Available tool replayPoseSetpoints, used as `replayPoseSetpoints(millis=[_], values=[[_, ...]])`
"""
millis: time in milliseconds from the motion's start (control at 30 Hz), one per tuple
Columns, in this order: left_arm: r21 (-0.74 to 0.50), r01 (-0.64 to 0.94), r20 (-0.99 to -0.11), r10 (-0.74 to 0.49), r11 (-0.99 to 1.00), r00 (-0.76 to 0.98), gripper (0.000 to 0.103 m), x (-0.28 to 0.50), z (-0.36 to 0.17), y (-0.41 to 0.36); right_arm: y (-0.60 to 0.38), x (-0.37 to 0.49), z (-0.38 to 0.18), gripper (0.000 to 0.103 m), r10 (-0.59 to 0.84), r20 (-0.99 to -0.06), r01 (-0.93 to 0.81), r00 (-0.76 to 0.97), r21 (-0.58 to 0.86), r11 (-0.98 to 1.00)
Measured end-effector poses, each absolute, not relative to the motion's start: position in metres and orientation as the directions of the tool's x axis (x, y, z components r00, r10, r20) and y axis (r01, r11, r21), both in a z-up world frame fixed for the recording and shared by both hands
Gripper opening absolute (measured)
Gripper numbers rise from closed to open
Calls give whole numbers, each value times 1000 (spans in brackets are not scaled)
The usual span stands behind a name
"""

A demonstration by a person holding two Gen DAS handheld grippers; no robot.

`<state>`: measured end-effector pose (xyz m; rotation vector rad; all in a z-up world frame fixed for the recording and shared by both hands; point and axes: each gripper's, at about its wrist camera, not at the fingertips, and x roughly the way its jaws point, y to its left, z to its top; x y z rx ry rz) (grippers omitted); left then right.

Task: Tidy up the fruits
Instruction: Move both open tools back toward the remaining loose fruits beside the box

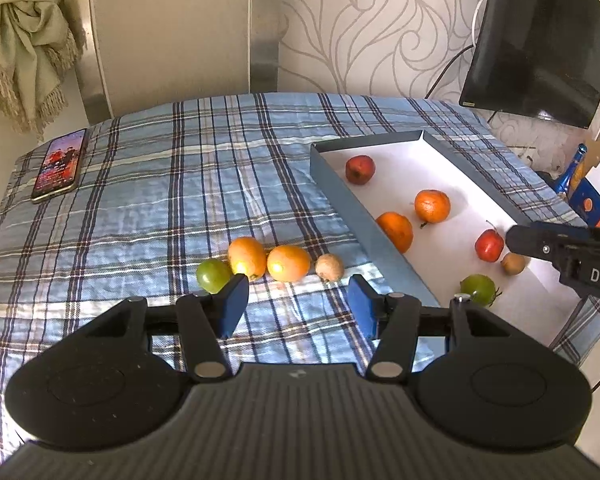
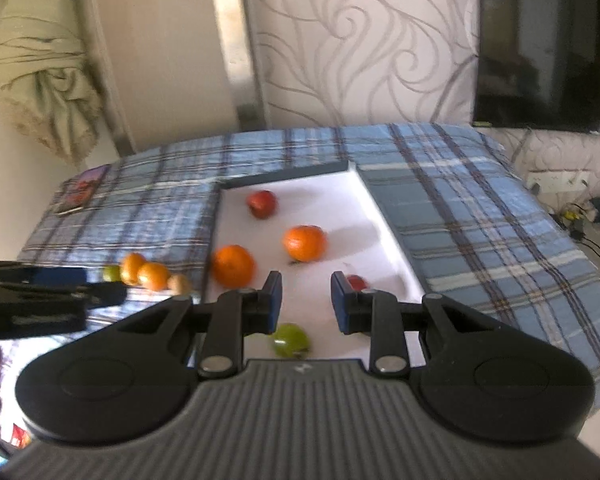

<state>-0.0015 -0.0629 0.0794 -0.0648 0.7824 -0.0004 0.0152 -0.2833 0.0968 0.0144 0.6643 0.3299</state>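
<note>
A blue plaid cloth (image 1: 147, 208) covered the whole table, and on it lay the shallow blue tray (image 1: 342, 196) with its white floor, the landmark for everything else. Inside the tray sat six fruits: two tangerines (image 1: 432, 206) near the middle, one of them (image 1: 396, 230) against the tray's left wall, a red apple (image 1: 360, 169) toward the far end, a smaller red fruit (image 1: 488, 245) and a brown one (image 1: 513, 263) near the right wall, and a green fruit (image 1: 478, 289) at the near end. Left of the tray, a row of four fruits waited on the cloth: a green one (image 1: 212, 276), two oranges (image 1: 247, 257) (image 1: 288, 263), and a small tan fruit (image 1: 329, 267) nearest the tray. A phone (image 1: 59, 165) lay far left of the tray. The left gripper (image 1: 297, 304) hovered before that row, jaws spread and empty. The right gripper (image 2: 306, 300) hung over the tray's near end, jaws likewise apart, gripping nothing.
</note>
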Motion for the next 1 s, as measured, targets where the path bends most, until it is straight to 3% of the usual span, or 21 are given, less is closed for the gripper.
replayPoseSetpoints(millis=[433,1000], values=[[-65,-4,-722,-44,998,691,61,2,64,-27,-204,6,97,30,402,-625,-451,670,88,888],[-59,0,-747,-45,998,663,61,18,43,14,-155,21,63,30,354,-708,-434,611,75,898]])
